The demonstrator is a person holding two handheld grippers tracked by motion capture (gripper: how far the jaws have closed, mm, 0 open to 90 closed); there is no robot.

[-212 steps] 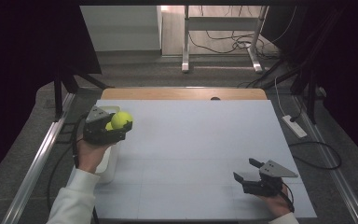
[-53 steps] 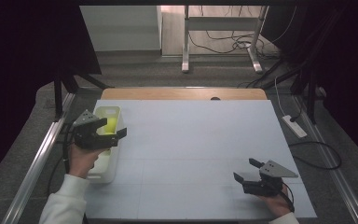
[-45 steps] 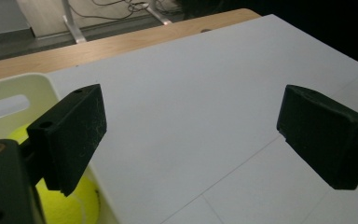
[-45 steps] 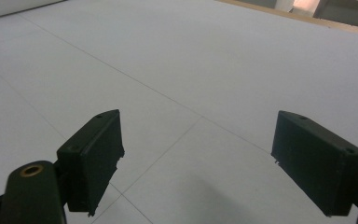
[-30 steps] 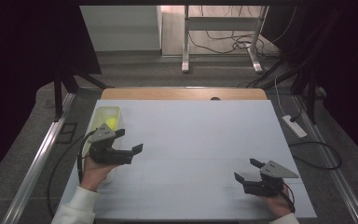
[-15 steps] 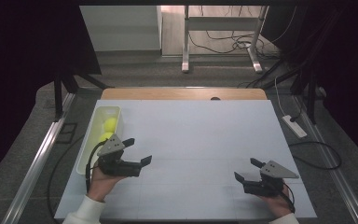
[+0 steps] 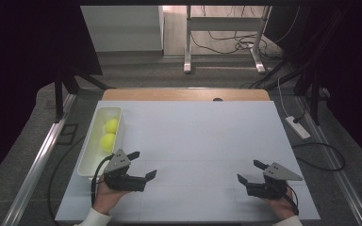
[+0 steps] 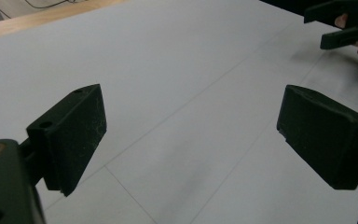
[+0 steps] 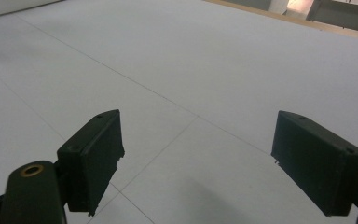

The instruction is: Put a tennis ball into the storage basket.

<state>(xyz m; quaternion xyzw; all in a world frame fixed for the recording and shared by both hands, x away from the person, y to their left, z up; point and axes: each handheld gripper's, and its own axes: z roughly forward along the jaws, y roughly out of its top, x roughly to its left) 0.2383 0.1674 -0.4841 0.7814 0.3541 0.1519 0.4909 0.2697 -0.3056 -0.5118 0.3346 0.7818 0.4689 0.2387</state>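
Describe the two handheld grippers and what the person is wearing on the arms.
Both the left gripper and the right gripper are black, each with two blocky, flat-faced jaws and a grey three-cornered plate on top. A black cable trails from the left one. A brass-coloured ring sits in the body near one jaw in the right gripper view. A white sleeve covers the left forearm.

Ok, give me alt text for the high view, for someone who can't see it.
Two yellow balls lie in a white tray at the table's left edge. The left gripper and right gripper, both open and empty, rest on the white table near its front.
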